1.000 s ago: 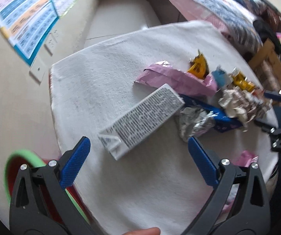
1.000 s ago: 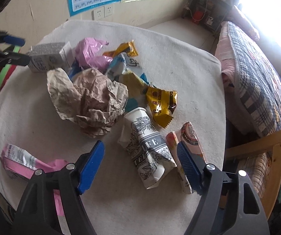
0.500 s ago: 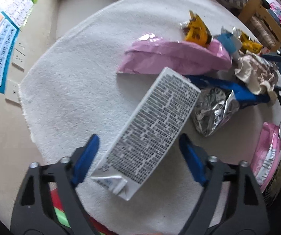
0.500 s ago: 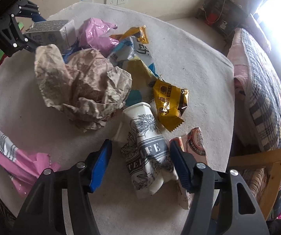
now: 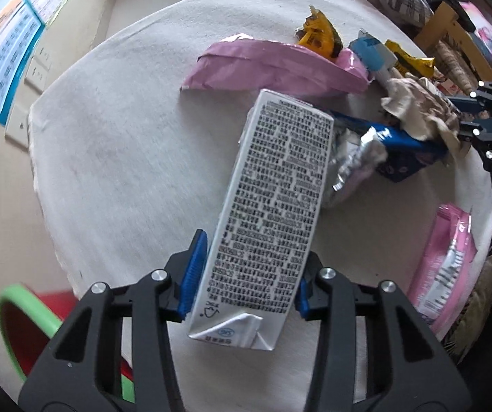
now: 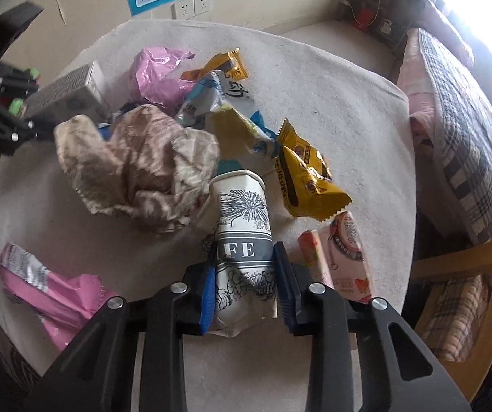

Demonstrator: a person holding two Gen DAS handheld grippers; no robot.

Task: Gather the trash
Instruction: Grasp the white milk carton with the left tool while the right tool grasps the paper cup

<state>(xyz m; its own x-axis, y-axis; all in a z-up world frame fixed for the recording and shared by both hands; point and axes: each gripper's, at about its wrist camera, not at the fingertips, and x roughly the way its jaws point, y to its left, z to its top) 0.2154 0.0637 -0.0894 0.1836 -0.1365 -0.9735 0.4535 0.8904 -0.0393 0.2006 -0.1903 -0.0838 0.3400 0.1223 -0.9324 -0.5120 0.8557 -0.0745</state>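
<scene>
A grey-and-white printed milk carton (image 5: 280, 185) lies on the white-clothed round table (image 5: 125, 158). My left gripper (image 5: 252, 261) straddles its near end. Its jaws are closing, and both blue pads (image 5: 194, 271) touch the carton's sides. The same carton (image 6: 64, 92) shows at far left in the right wrist view, beside the left gripper (image 6: 5, 127). A crushed white paper cup (image 6: 242, 206) with black print lies near the table's front. My right gripper (image 6: 246, 257) is shut on its lower half. That gripper (image 5: 479, 127) also appears at the right edge of the left wrist view.
Loose trash covers the table: a pink bag (image 5: 273, 65), crumpled brown paper (image 6: 142, 161), a yellow wrapper (image 6: 304, 178), a blue foil bag (image 5: 400, 151), a pink wrapper (image 6: 43, 281) and a pink snack pack (image 6: 345, 254). A green-rimmed red bin (image 5: 22, 326) stands below the table's edge. A wooden chair (image 6: 462, 267) and bed (image 6: 469, 103) are to the right.
My left gripper came down over the carton and its jaws narrowed from wide apart onto the carton's sides. The right gripper's jaws closed in around the paper cup.
</scene>
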